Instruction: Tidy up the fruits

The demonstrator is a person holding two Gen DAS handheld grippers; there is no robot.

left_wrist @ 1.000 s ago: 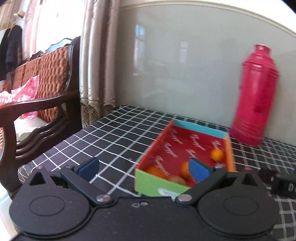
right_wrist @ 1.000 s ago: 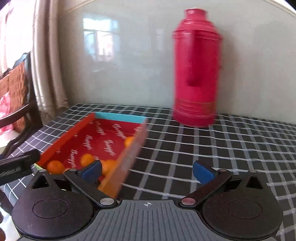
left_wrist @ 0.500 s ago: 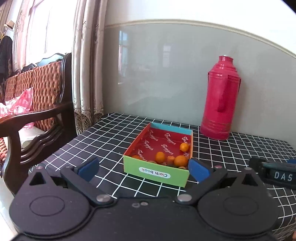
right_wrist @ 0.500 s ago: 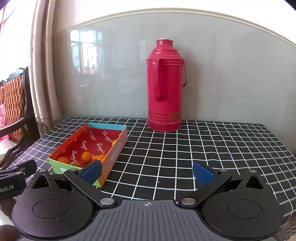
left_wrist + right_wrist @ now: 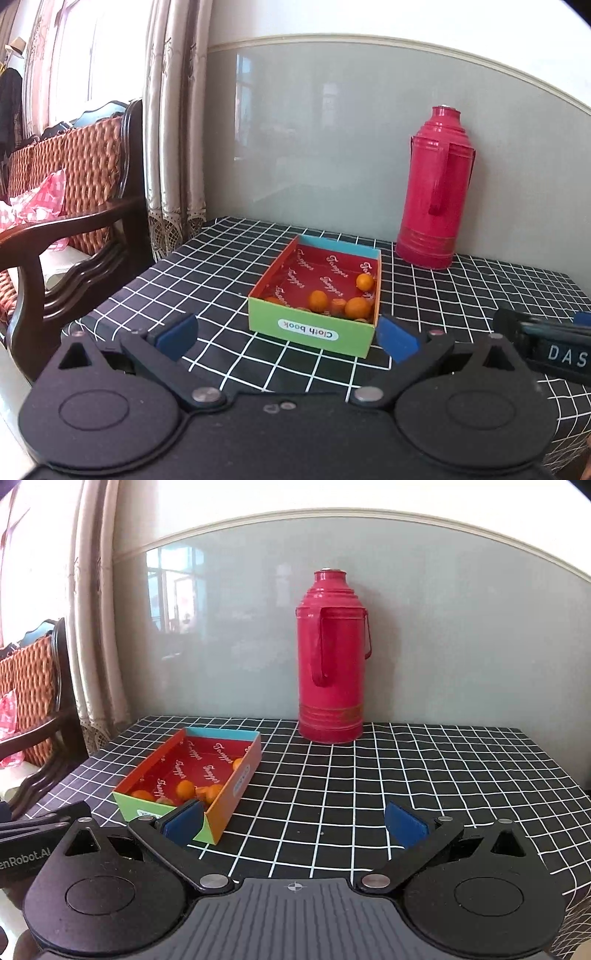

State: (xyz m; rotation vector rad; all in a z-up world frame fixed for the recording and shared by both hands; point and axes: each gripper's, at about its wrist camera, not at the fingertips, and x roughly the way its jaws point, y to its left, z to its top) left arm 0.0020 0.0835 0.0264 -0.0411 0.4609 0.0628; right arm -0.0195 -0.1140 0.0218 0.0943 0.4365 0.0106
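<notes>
A shallow cardboard box (image 5: pixel 312 333) with a green front wall and red inside lies on the checked tablecloth. It holds several small orange fruits (image 5: pixel 318 300). It also shows in the right wrist view (image 5: pixel 229 794), with the fruits (image 5: pixel 184 787) near its front end. My left gripper (image 5: pixel 286 336) is open and empty, just in front of the box. My right gripper (image 5: pixel 294 822) is open and empty, to the right of the box, over the cloth. The right gripper's body (image 5: pixel 546 347) shows at the right edge of the left wrist view.
A tall red thermos (image 5: pixel 332 657) stands at the back by the grey wall; it also shows in the left wrist view (image 5: pixel 434 184). A wooden wicker chair (image 5: pixel 70 206) stands left of the table. The black checked tablecloth (image 5: pixel 406 775) covers the table.
Both grippers have pulled back and up from the box, which now looks smaller and farther. Both stay open and empty.
</notes>
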